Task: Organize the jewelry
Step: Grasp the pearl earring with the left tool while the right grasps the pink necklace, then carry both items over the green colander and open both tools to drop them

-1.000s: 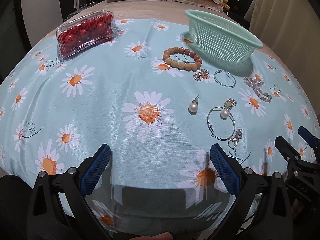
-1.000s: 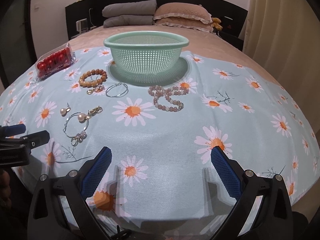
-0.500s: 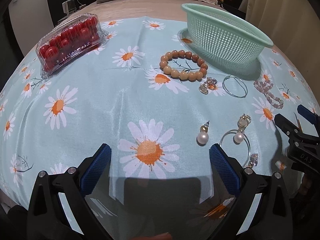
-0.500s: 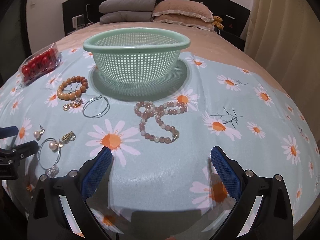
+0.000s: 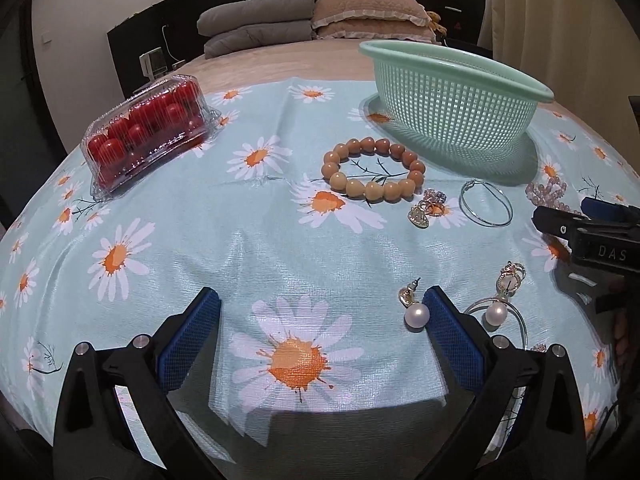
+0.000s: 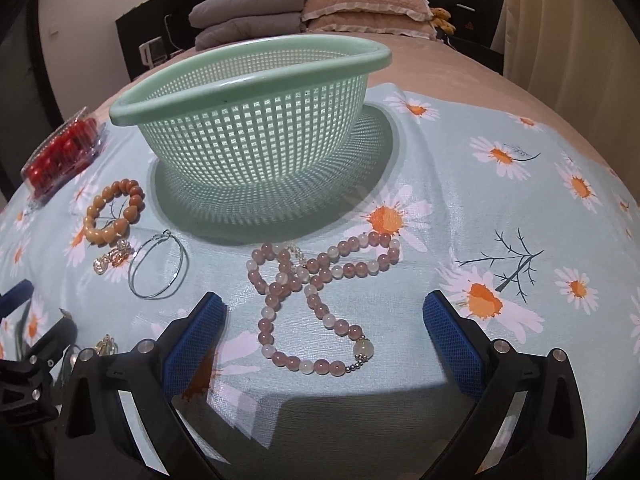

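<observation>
Daisy tablecloth (image 5: 168, 208) below — left gripper (image 5: 320, 312) and right gripper (image 6: 324, 314) both spread wide, holding nothing.

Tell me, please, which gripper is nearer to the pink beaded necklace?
Right. The right gripper stands open with the pink beaded necklace lying between its fingers, while the left gripper is off to the side, by the pearl earring.

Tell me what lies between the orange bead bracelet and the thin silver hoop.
In the left wrist view, a small gold crystal earring cluster lies between the orange bead bracelet and the thin silver hoop.
</observation>
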A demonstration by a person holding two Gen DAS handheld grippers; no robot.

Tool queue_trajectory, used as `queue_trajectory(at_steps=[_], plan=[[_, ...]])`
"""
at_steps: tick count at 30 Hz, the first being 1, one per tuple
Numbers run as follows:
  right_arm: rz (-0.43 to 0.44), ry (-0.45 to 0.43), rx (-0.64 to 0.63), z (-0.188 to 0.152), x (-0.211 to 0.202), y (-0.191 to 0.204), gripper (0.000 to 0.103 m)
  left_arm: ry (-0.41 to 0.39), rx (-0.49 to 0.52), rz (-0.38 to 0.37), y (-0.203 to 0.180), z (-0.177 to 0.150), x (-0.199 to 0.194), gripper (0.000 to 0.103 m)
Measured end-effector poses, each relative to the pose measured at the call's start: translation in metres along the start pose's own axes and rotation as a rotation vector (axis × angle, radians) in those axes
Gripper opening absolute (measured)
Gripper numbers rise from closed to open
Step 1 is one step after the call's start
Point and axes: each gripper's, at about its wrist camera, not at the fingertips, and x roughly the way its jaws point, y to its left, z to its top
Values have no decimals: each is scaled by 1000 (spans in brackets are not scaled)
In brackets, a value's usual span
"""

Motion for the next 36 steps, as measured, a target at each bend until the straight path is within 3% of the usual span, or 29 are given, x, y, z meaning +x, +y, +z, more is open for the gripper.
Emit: queue_trajectory(at_steps=[4, 6, 8, 10, 11, 12, 13, 14, 20, 24, 27, 36], plan=[[4, -4, 3, 0, 0, -1, 96, 10, 23, -22, 1, 4, 1, 96], [0, -9, -2, -1, 0, -1, 95, 4, 67, -45, -5, 5, -1, 85], [0, -17, -2, -3, -2, -1, 86, -8, 121, -67, -14, 5, -5, 58], [-3, -38, -2, -4, -8, -2, 46, -6, 167, -90, -25, 6, -7, 40], [21, -37, -14, -4, -8, -2, 36, -4, 188, -101, -29, 5, -8, 29], [43, -36, -24, -4, -9, -1, 16, -2, 200, -114, -32, 4, -8, 24], [47, -33, -39, -5, -9, 1, 11, 4, 204, -129, -33, 4, -9, 14], [48, -33, -58, -4, -10, 3, 8, 13, 206, -141, -34, 4, -9, 11], [111, -7, -69, -6, -20, 2, 6, 70, 178, -210, -28, 8, -12, 11], [155, 16, -48, -10, -32, -1, 6, 86, 185, -213, -29, 2, -20, 11], [178, 26, -36, -16, -45, -2, 6, 105, 134, -230, -23, -1, -27, 11], [210, -58, -78, -10, -105, 5, 6, 66, 120, -239, -12, 4, -64, 11]])
